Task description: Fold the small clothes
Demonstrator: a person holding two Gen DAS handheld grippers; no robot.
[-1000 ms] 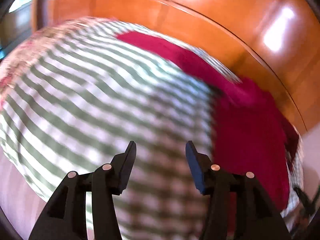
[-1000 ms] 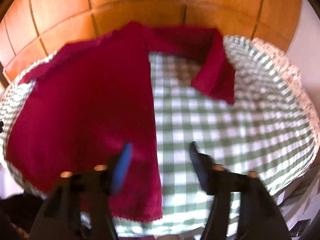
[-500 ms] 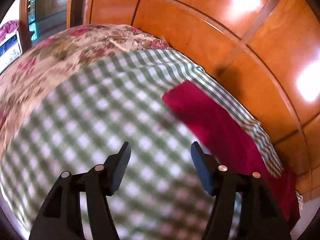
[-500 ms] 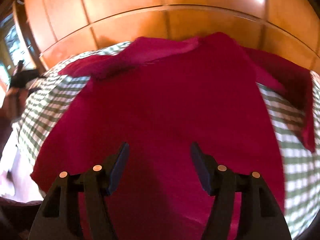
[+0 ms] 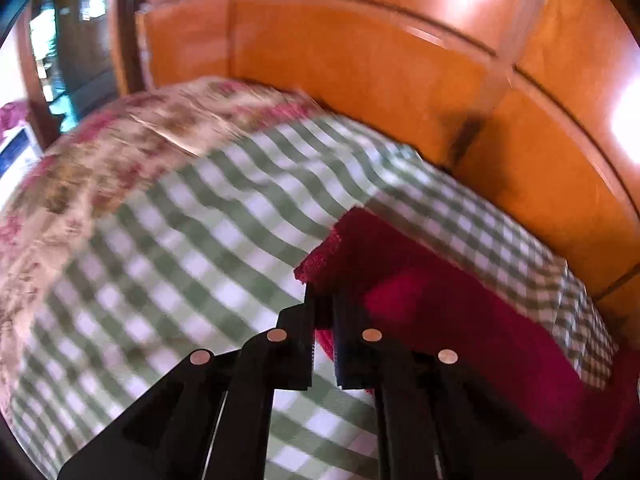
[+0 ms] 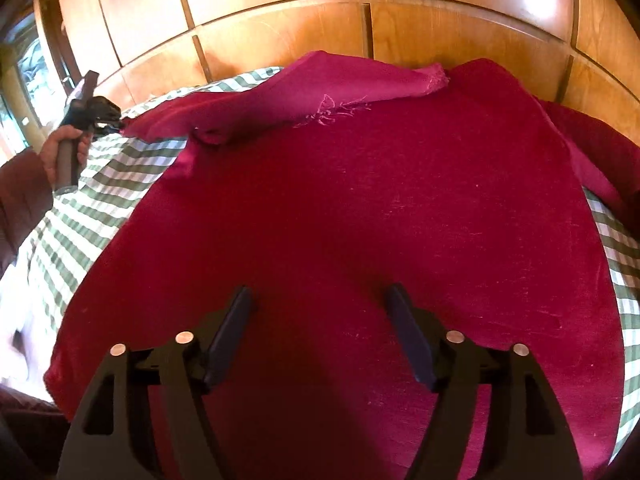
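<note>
The left black two-finger gripper [image 5: 323, 308] has its jaws drawn close together, pinching the cuff end of a sleeve of the crimson knitted garment [image 5: 440, 304] at that garment's left edge. In the right wrist view the same tool [image 6: 105, 120] shows at the far left tip of the sleeve, its grey handle gripped by the person's left hand [image 6: 64, 148], with a dark maroon sleeve on the forearm. The right black two-finger gripper [image 6: 320, 320] hovers over the near middle of the crimson garment with its blue-padded fingers [image 6: 230, 330] spread wide, nothing between them.
</note>
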